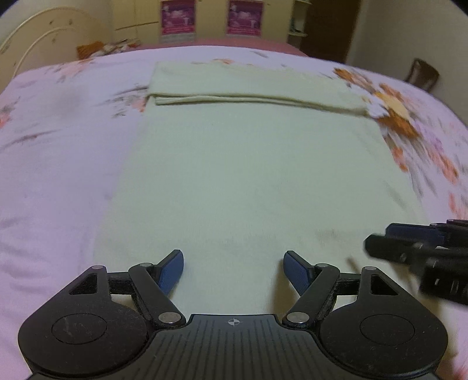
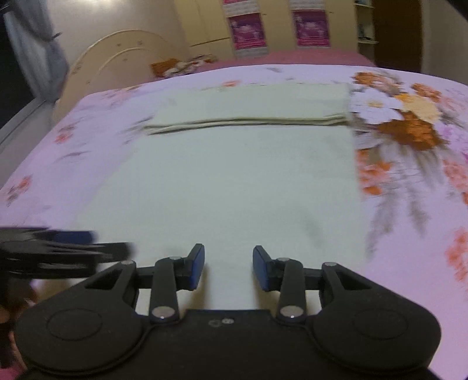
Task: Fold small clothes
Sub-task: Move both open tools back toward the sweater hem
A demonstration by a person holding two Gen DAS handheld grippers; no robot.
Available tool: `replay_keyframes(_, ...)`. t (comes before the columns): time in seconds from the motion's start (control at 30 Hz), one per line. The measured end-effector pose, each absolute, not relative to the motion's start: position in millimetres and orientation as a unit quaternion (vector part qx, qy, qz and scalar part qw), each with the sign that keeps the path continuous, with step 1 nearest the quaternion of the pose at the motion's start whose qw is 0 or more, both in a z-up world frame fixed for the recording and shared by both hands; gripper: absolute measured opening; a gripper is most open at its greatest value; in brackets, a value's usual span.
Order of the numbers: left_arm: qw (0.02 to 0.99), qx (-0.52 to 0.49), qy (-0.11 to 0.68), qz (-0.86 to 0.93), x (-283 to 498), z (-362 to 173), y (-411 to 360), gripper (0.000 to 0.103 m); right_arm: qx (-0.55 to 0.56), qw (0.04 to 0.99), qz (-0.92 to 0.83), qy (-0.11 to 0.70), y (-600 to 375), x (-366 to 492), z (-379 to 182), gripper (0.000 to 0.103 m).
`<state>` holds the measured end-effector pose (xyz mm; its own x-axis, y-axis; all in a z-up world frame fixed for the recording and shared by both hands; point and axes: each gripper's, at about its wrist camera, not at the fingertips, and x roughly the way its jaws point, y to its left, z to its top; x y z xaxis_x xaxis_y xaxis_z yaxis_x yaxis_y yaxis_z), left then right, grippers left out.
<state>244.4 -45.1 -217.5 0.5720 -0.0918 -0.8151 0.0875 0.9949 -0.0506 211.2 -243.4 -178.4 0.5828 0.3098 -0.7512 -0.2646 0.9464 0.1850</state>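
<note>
A pale cream cloth lies flat on the bed, its far end folded back over itself into a layered band. The same cloth and its folded band fill the middle of the right wrist view. My left gripper hovers over the cloth's near part, open, nothing between its blue pads. My right gripper also hangs over the near part, jaws narrower but apart and empty. Each gripper shows blurred at the other view's edge: the right gripper, the left gripper.
The bed sheet is pink with orange and white flowers. A cream headboard stands far left, a wardrobe with magenta posters behind, a dark doorway at the back right, a chair beyond the bed.
</note>
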Motion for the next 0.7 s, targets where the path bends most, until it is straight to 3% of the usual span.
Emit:
replay_keyframes(0.23, 0.889, 0.012, 0.454, -0.056, 222, -219, -35, 0.076, -0.012, 0.887, 0.122, 0.446, -225, 175, -195, 0.039)
replay_keyframes(0.47, 0.890, 0.017, 0.452, -0.062, 202, -218, -23, 0.077, -0.022, 0.896, 0.061, 0.438, -235, 144, -193, 0.048)
replay_keyframes(0.6, 0.889, 0.023, 0.453, -0.059, 193, -221, -17, 0.090, -0.003, 0.898, 0.028, 0.439, -248, 134, -193, 0.048)
replay_keyframes(0.7, 0.892, 0.029, 0.446, -0.064, 187, -223, -16, 0.091, -0.005, 0.898, 0.014, 0.439, -249, 127, -193, 0.048)
